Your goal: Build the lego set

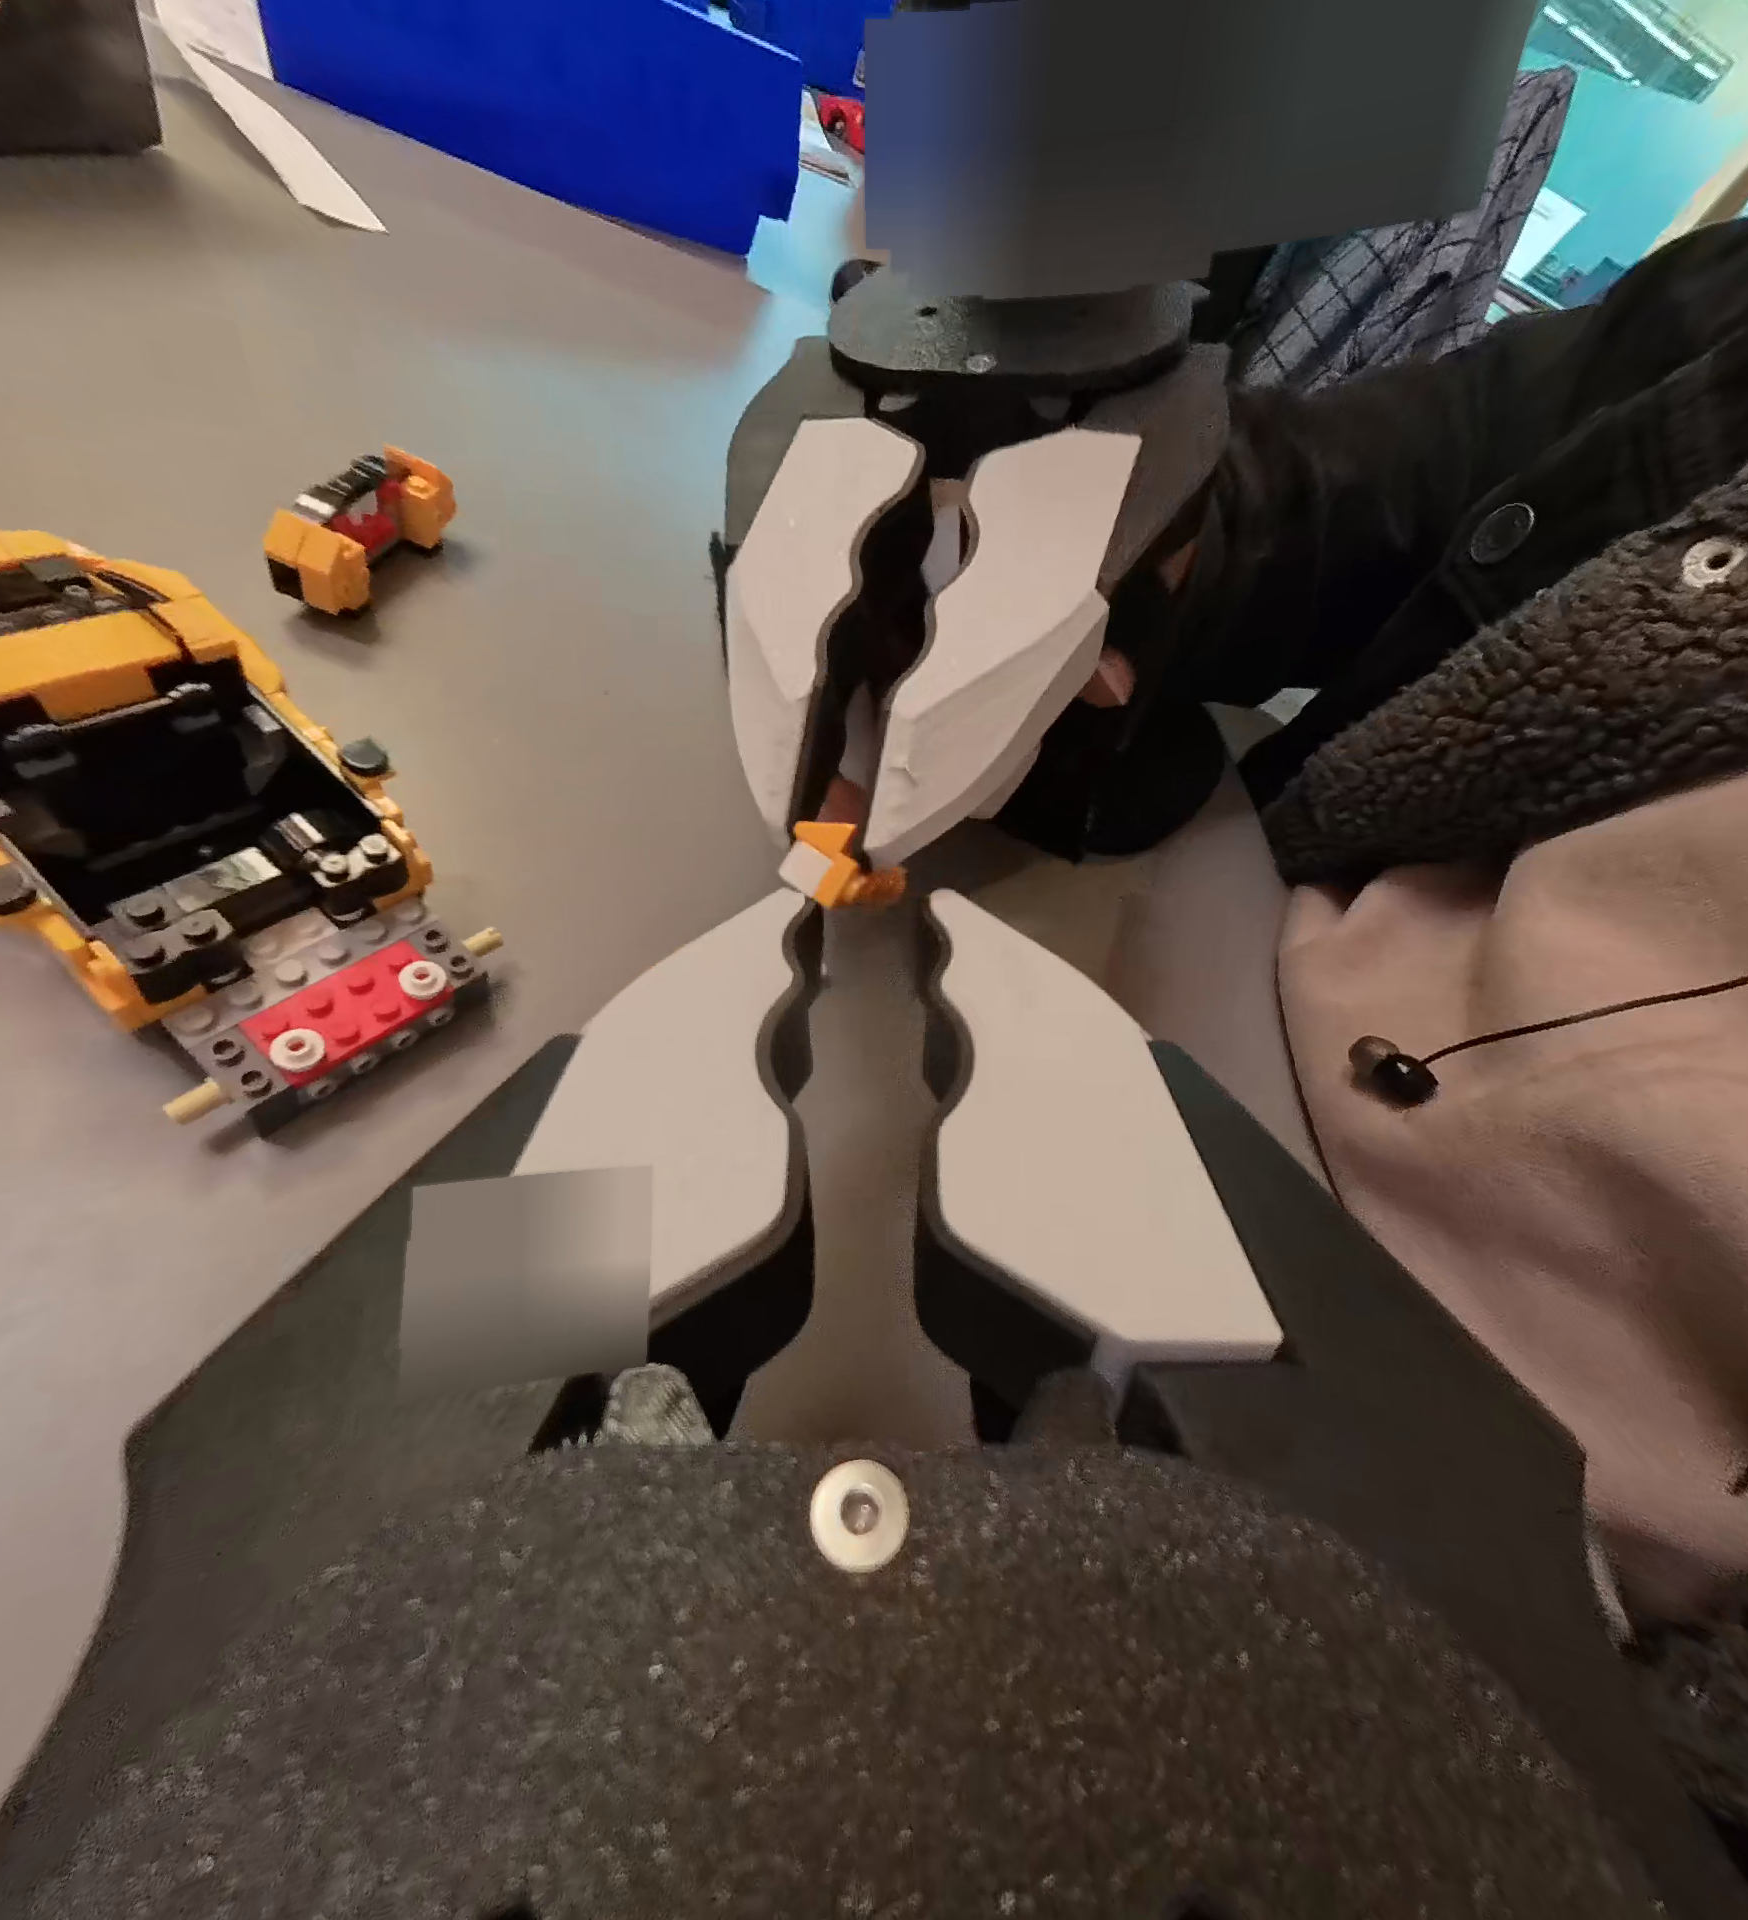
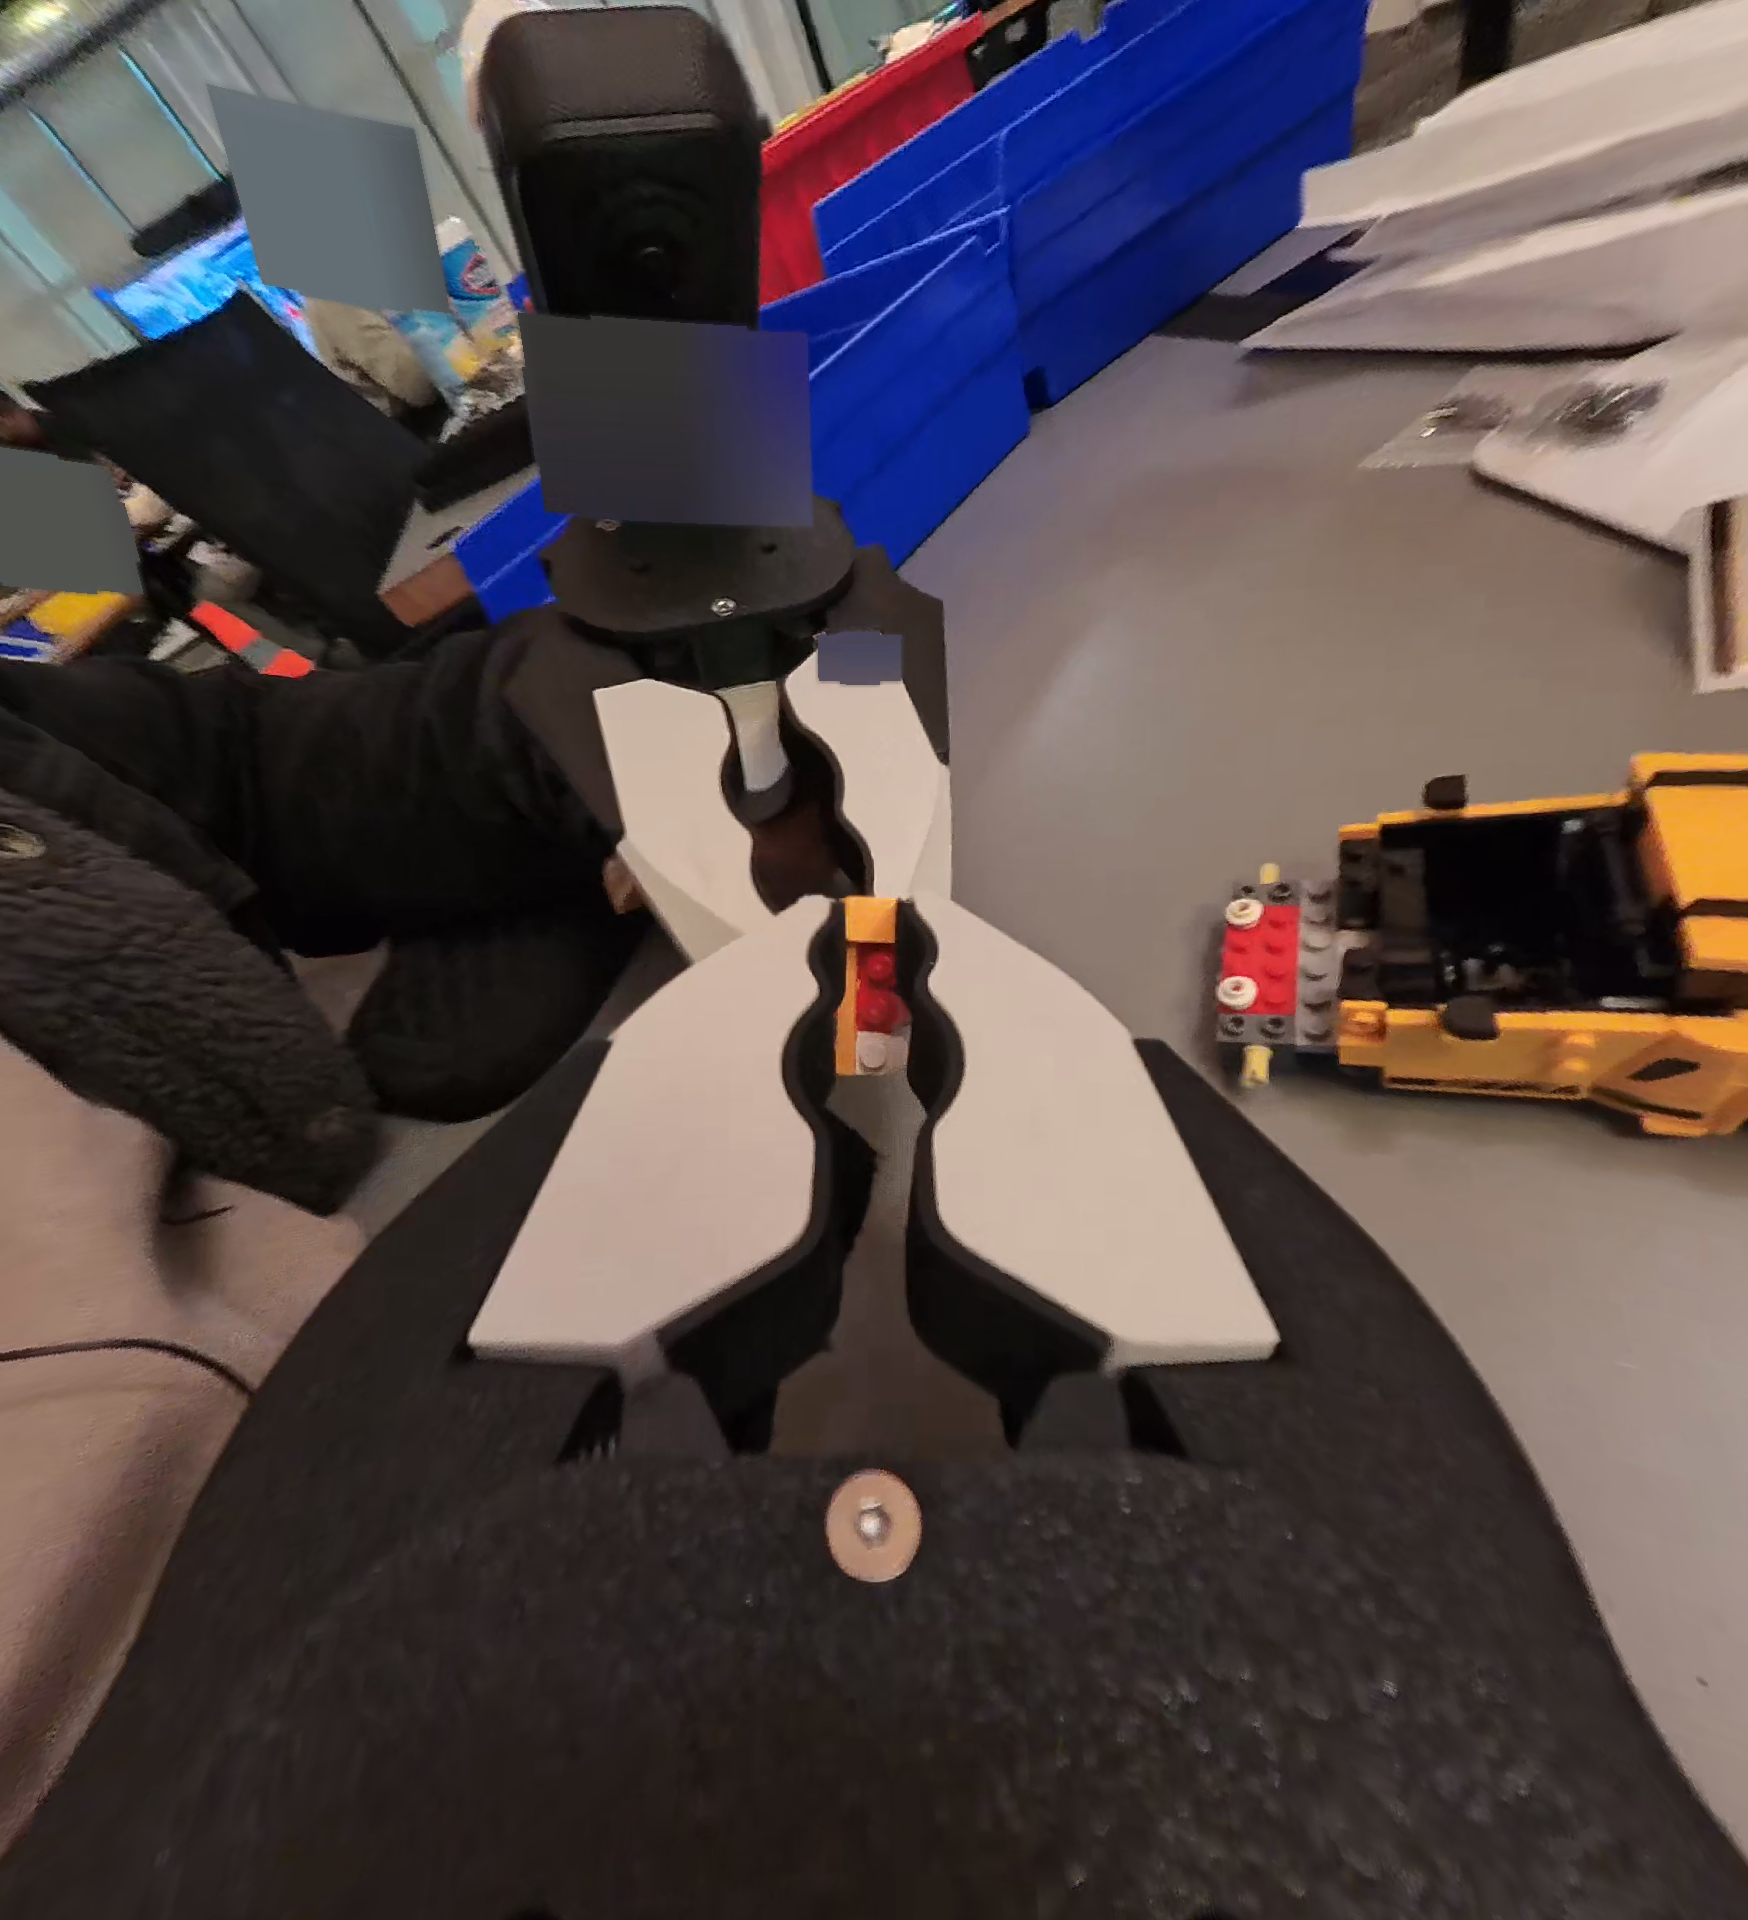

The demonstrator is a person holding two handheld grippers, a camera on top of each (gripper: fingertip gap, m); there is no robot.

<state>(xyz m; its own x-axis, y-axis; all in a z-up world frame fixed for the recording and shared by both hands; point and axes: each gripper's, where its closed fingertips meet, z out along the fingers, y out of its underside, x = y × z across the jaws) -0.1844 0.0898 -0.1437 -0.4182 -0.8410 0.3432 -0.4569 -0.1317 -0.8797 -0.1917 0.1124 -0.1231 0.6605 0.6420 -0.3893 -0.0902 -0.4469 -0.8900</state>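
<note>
My right gripper is shut on a small Lego sub-assembly made of orange, red and white pieces. In the left wrist view the right gripper comes in from the top and holds that piece just beyond my left fingertips. My left gripper is open and empty, tip to tip with the right one, and its pads do not touch the piece. The orange and black Lego car lies on the grey table to the left, its red and grey studded end bare. The car also shows in the right wrist view.
A second small orange, black and red sub-assembly lies beyond the car. Blue bins stand at the back. Papers and booklets lie at the far right. A person's dark coat sleeve is close beside the grippers. Both grippers' tips are close together, under 4 cm apart.
</note>
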